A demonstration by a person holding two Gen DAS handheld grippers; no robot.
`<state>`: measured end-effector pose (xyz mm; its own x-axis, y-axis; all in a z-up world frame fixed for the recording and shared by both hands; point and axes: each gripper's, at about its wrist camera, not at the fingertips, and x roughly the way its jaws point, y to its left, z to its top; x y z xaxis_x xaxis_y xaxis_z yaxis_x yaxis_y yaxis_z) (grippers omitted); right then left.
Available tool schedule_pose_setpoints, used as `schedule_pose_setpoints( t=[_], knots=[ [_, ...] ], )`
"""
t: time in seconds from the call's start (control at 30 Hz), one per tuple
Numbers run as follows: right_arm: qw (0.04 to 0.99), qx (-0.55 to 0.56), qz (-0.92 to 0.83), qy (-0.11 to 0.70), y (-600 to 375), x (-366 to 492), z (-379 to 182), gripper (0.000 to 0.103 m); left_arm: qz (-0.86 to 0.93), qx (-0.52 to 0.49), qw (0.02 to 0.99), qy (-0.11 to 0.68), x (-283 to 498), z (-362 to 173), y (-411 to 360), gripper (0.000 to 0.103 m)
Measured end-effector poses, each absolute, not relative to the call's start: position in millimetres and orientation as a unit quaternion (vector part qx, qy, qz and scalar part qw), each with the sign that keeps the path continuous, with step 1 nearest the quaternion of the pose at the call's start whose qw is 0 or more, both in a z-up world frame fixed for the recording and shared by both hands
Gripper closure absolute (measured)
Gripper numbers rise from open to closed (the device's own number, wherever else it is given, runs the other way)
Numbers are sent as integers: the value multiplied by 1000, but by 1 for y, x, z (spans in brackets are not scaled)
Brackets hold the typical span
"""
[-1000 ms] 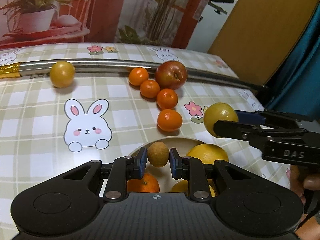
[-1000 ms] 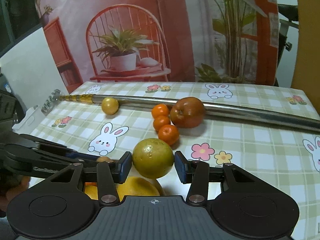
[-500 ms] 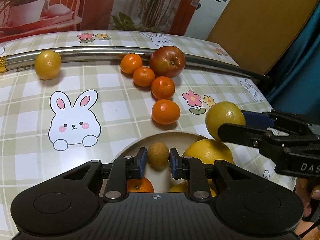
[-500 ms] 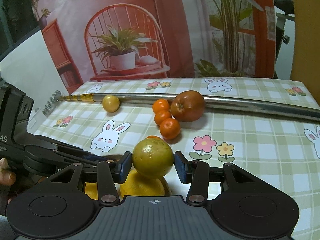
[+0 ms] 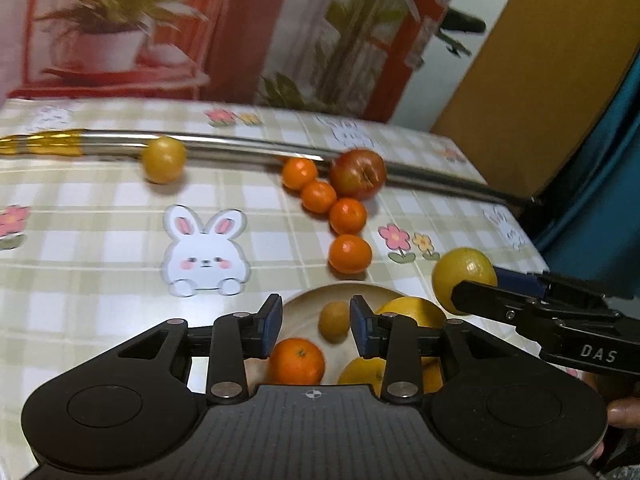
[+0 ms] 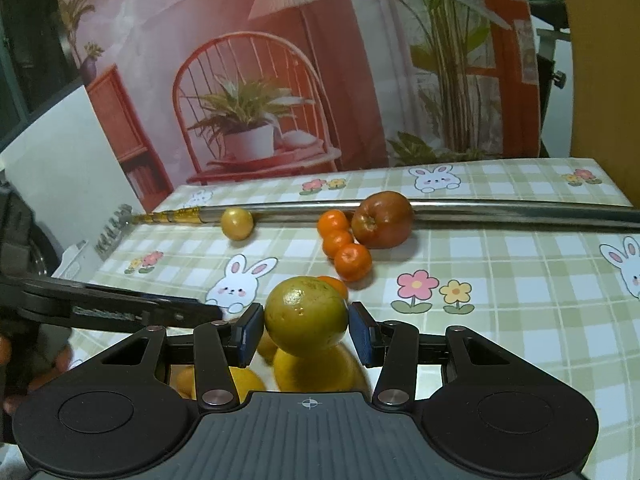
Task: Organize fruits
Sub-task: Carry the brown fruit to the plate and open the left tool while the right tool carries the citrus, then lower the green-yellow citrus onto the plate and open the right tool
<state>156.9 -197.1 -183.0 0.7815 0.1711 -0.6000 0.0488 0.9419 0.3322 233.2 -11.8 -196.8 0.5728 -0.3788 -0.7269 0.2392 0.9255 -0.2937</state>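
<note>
My left gripper point(image 5: 316, 322) stands open over a pale bowl point(image 5: 308, 294). A small tan fruit point(image 5: 334, 320) lies loose in the bowl between the fingers, touching neither pad. An orange point(image 5: 296, 362) and yellow citrus point(image 5: 408, 312) also lie in the bowl. My right gripper point(image 6: 306, 320) is shut on a yellow-green citrus point(image 6: 306, 314), held above the bowl's right side. The same citrus point(image 5: 464, 276) shows in the left wrist view. On the cloth lie a red apple point(image 5: 358, 174), several mandarins point(image 5: 347, 215) and a small yellow fruit point(image 5: 164, 160).
A long metal rod point(image 5: 240, 146) with a gold end lies across the far side of the checked tablecloth point(image 5: 100, 240), behind the apple point(image 6: 382, 220) and mandarins point(image 6: 353, 262). A printed backdrop stands beyond the table. A hand shows at the lower right edge.
My left gripper has opened and let go of the small tan fruit, which now lies in the bowl. The right gripper still holds its citrus in much the same place.
</note>
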Motion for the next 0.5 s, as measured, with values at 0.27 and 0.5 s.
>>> schedule_pose_setpoints(
  t=[0.27, 0.5],
  knots=[
    [928, 172, 49, 326, -170, 133, -176, 60, -94, -83, 909, 397, 184, -171, 19, 63],
    [924, 149, 65, 346, -138, 121, -177, 60, -63, -62, 925, 369, 147, -160, 25, 60]
  ],
)
